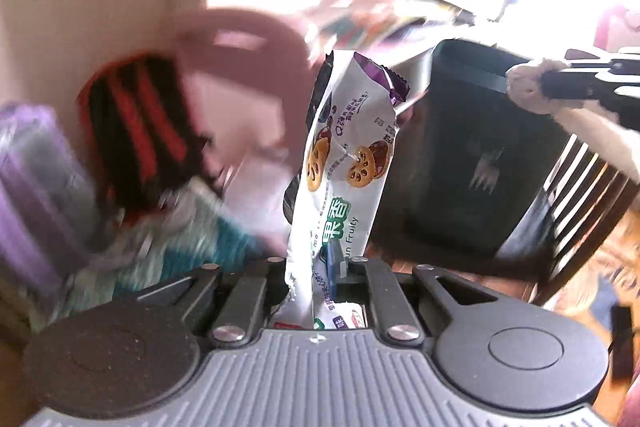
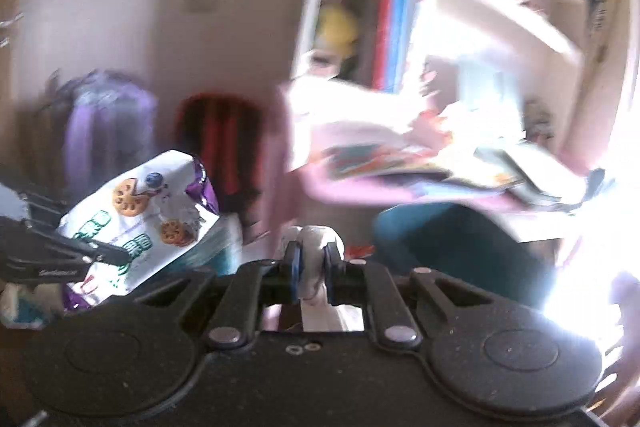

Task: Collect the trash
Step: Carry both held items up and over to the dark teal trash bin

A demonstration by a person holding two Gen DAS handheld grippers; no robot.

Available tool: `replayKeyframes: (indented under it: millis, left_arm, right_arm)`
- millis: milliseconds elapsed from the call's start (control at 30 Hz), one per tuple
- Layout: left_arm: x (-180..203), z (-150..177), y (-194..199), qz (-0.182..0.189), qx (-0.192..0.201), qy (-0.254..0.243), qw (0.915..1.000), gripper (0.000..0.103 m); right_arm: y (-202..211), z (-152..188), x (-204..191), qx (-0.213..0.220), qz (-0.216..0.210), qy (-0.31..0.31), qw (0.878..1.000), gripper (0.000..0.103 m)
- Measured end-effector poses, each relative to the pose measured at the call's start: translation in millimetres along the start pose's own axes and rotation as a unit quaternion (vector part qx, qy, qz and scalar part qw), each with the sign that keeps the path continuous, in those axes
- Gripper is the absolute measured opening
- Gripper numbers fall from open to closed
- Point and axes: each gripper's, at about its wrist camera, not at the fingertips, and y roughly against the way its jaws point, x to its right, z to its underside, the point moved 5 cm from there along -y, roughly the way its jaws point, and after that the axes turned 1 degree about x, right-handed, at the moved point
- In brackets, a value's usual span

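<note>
My left gripper (image 1: 320, 263) is shut on a white and purple snack wrapper (image 1: 348, 155), which stands upright in front of it. The same wrapper shows at the left of the right wrist view (image 2: 140, 215), held by the left gripper (image 2: 100, 255). My right gripper (image 2: 312, 263) is shut on a crumpled white tissue (image 2: 316, 239). In the left wrist view the right gripper (image 1: 516, 87) holds the tissue (image 1: 528, 87) just above the rim of a dark green trash bin (image 1: 460, 147). The bin also shows in the right wrist view (image 2: 452, 247), below and to the right.
A pink plastic chair (image 1: 244, 75) and a red-and-black backpack (image 1: 140, 131) stand behind the wrapper. A purple suitcase (image 1: 28, 183) is at the left. A cluttered desk (image 2: 400, 155) and bookshelf (image 2: 400, 27) are behind the bin. A wooden chair (image 1: 580, 195) is at the right.
</note>
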Motion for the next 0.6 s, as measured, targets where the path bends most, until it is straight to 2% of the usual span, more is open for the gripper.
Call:
replayKeyframes:
  millis: [167,233,433,600]
  left_arm:
    - [46.8,-79.0,-6.3,0.023,0.033,-0.012,0.9991,0.009]
    - [64.2,-107.6,-12.7,0.030,0.046,-0.019,0.9983,0.009]
    - [111.8,-172.8,-47.0,0.032,0.067,-0.036,0.9966,0.009]
    - [145.7,-208.7,-86.3,0.055,0.054,-0.025,0.9967,0.009]
  right_arm:
    - [-0.7,-16.9,59.0,0.023,0.065,-0.018,0.997,0.011]
    - [-11.7,-19.4,80.6,0.016,0.085,-0.026,0.996,0.011]
    - [-39.1,-13.5,123.8,-0.010,0.111,-0.035,0.993,0.011]
    - [-62.2,-0.9,143.3,-0.039,0.110,-0.035,0.993,0.011]
